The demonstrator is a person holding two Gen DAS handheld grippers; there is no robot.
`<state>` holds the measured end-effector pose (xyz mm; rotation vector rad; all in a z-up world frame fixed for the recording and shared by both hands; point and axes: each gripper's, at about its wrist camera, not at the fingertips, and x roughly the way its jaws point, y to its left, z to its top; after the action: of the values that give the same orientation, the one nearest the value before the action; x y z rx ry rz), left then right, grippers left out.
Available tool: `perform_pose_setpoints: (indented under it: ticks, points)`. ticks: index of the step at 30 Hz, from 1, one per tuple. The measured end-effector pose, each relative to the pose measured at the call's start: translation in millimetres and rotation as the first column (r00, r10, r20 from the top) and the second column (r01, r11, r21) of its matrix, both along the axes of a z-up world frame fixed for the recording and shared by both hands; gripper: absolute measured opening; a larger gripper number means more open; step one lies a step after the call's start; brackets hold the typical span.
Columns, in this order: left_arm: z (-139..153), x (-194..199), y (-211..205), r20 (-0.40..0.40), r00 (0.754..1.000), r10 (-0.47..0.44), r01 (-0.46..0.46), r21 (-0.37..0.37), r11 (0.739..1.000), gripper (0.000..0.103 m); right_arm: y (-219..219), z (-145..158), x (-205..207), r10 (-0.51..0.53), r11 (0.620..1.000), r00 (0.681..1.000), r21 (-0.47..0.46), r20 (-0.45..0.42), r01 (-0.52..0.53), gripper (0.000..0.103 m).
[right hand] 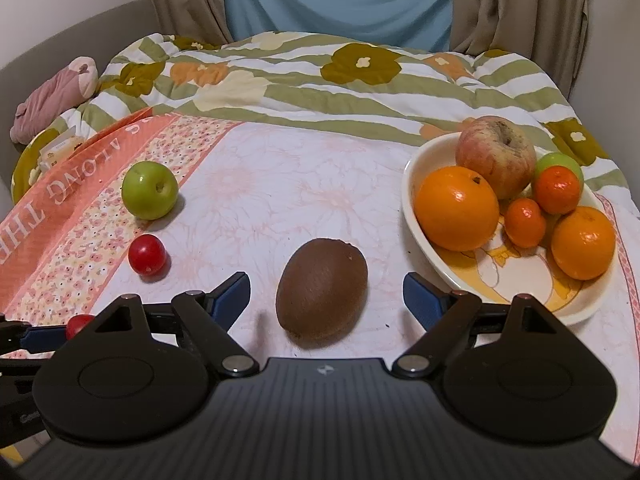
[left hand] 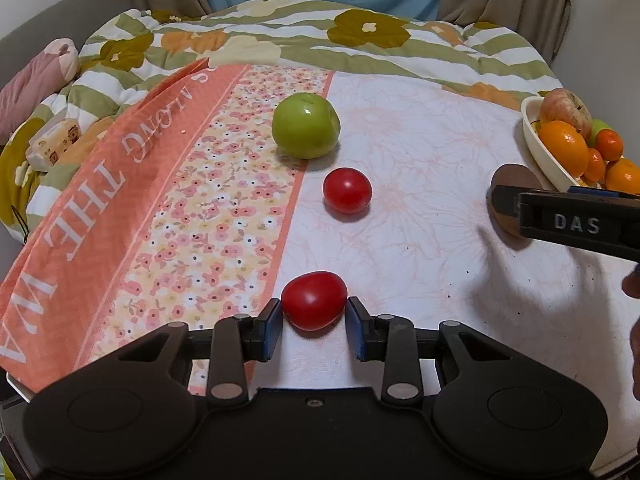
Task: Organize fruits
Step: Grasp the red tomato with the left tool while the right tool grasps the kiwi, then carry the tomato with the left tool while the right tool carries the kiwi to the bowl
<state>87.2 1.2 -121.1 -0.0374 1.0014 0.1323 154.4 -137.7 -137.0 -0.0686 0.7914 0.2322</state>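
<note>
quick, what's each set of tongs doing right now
Left tongs: closed on the near red tomato.
Right tongs: open, kiwi between the fingers, not gripped.

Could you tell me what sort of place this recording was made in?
Most likely a bedroom at home: the fruit lies on a cloth spread over a bed, with a flowered quilt bunched up behind it and curtains hanging at the back.
</note>
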Motion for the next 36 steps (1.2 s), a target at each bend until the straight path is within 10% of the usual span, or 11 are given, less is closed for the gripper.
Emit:
perform_pose_setpoints:
  ticks: [14,36]
  points:
    - [3.8,-0.8,3.2,0.009,1.0,-0.025,0.025,0.008,1.0,0.038,8.8,-20.3,17.9,0.024,0.999,0.999,-0.035,-0.041,-0.025,0.069]
    - [60.6,-4.6,-8.5,0.122,0.99,-0.066,0.063,0.025,0.998,0.038,-16.3,43.5,-4.2,0.016,0.999,0.999,0.03,0.051,-0.017,0.066]
